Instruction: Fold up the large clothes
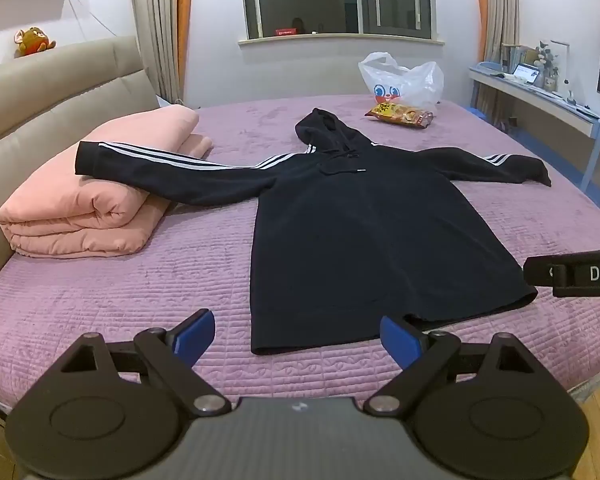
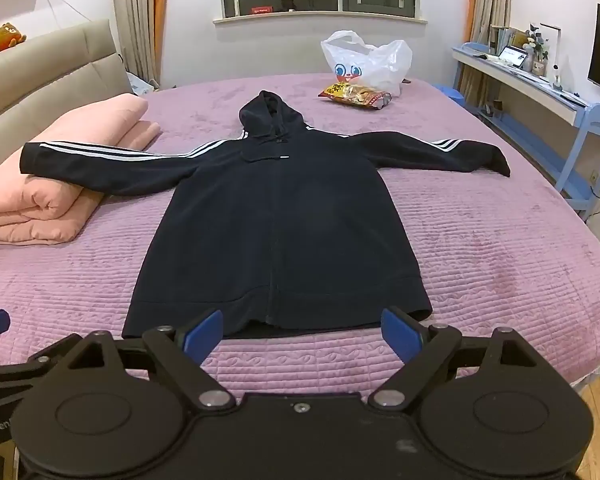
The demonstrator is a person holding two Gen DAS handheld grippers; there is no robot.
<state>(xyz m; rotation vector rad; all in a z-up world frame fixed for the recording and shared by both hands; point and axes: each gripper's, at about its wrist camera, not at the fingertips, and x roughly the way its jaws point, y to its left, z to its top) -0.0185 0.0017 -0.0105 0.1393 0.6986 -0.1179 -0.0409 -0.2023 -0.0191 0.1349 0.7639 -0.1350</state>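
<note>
A black zip hoodie (image 1: 364,232) with white sleeve stripes lies flat, front up, on the purple bedspread (image 1: 120,300), sleeves spread wide and hood pointing away. It also shows in the right wrist view (image 2: 276,220). Its left sleeve (image 1: 160,164) rests on a folded pink quilt. My left gripper (image 1: 298,336) is open and empty, above the bed's near edge just short of the hem. My right gripper (image 2: 302,332) is open and empty, at the hem's middle. The right gripper's body shows at the left view's right edge (image 1: 576,272).
A folded pink quilt (image 1: 88,196) lies at the left by the headboard (image 1: 40,92). A white plastic bag (image 1: 404,78) and a snack packet (image 1: 400,114) sit at the bed's far side. A blue desk (image 1: 540,100) and chair (image 2: 592,140) stand on the right.
</note>
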